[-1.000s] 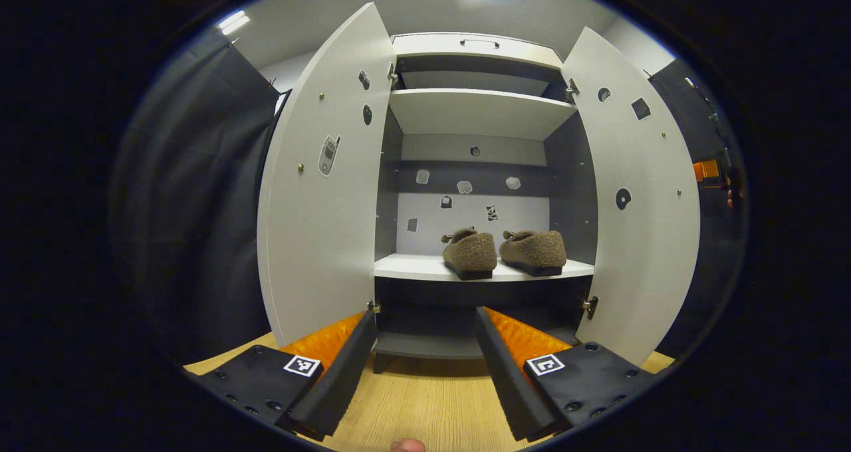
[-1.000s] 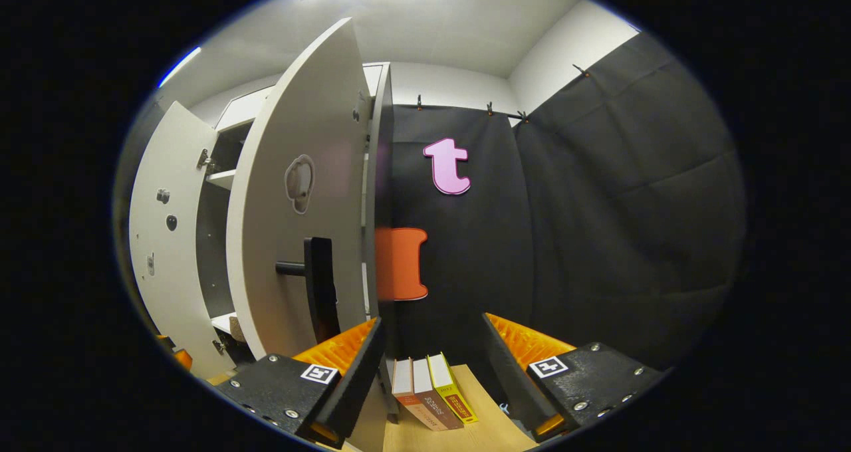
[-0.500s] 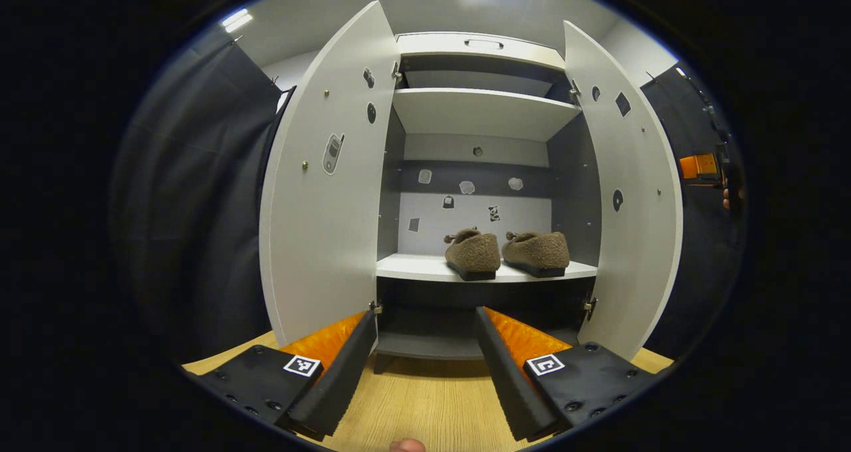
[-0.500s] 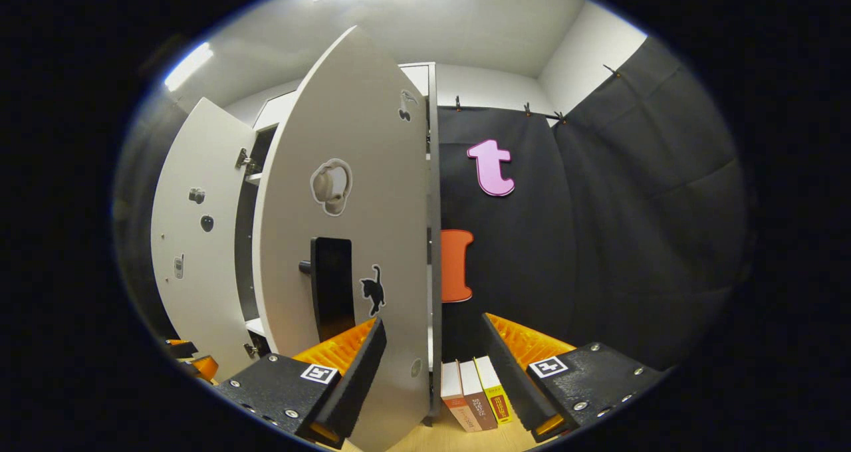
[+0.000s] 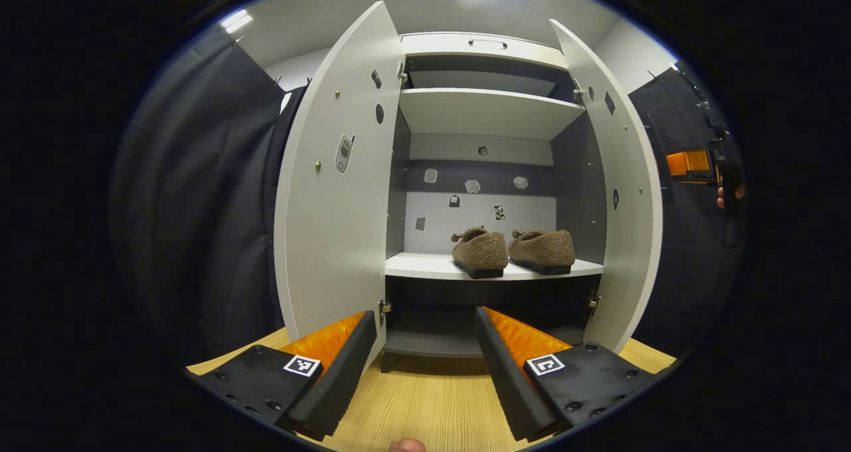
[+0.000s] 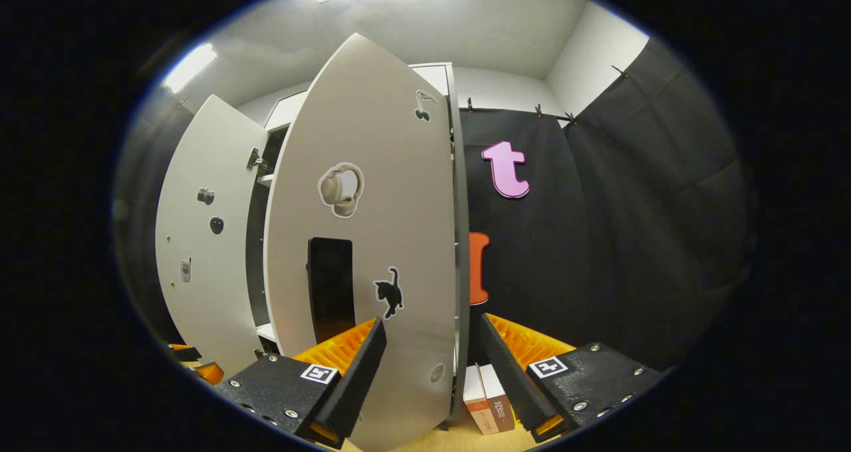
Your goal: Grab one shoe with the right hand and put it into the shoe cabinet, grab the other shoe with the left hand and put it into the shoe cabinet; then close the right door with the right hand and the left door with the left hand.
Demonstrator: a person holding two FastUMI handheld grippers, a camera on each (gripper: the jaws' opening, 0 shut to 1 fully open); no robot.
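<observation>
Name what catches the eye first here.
Two fuzzy brown shoes sit side by side on the white middle shelf of the shoe cabinet, between its open doors. In the right gripper view the right door, with cat and headphone stickers, looms right in front of the open right gripper.

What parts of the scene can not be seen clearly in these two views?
- Right gripper view: the right door hides the shoes and shelves.
- Right gripper view: whether the right gripper touches the door cannot be told.
- Left gripper view: the toes of both shoes face away, hidden.
- Left gripper view: stickers on the cabinet back wall are too small to identify.
</observation>
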